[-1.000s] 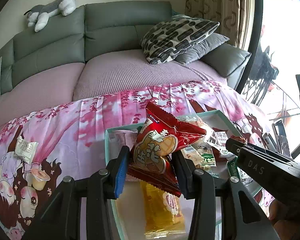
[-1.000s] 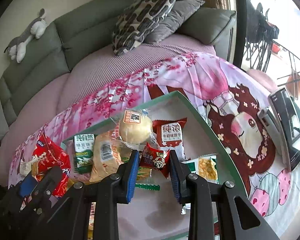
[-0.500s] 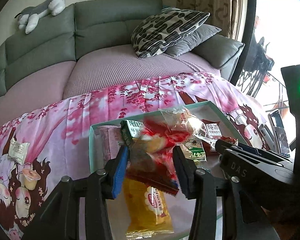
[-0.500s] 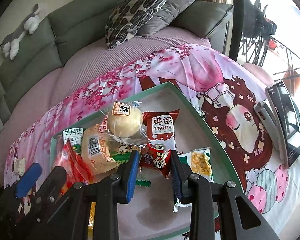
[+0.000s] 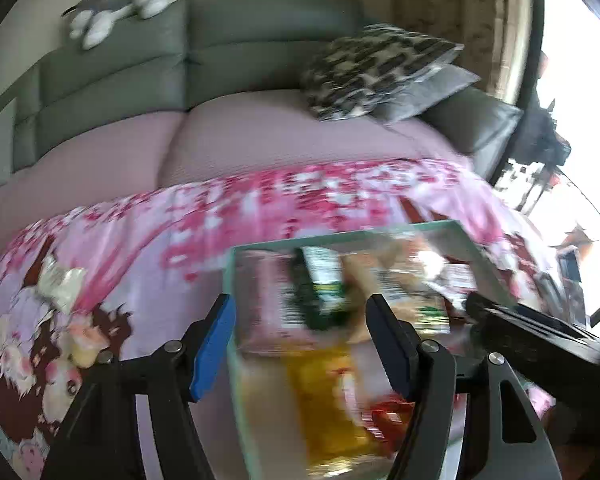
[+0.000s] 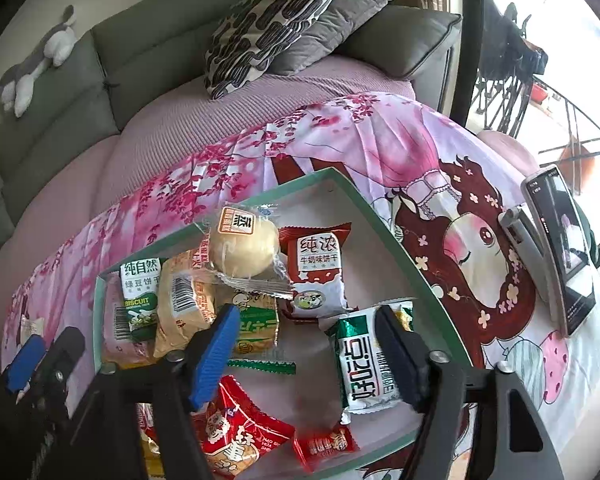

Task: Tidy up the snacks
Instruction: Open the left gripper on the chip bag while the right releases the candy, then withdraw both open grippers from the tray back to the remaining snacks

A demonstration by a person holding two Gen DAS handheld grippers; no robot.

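Note:
A green-rimmed tray (image 6: 364, 200) on the pink cloth holds several snack packets. My right gripper (image 6: 306, 356) hovers over its near part with its jaws opening and nothing pressed between them. Below it lie a big red packet (image 6: 236, 432), a small red packet (image 6: 324, 444) and a white-green packet (image 6: 364, 360). Farther back are a round bun (image 6: 244, 246) and a green biscuit packet (image 6: 138, 296). In the blurred left wrist view my left gripper (image 5: 304, 344) hangs over the tray's (image 5: 452, 226) left side, jaws opening and empty, above a yellow packet (image 5: 332, 400).
A phone on a stand (image 6: 560, 248) sits right of the tray. A white packet (image 5: 60, 284) and a jelly cup (image 5: 80, 348) lie on the cloth at the left. Behind is a sofa with cushions (image 6: 276, 24) and a plush toy (image 5: 116, 4).
Both grippers have opened. The big red packet left the left jaws and the small red packet left the right jaws; both now lie in the tray's near part.

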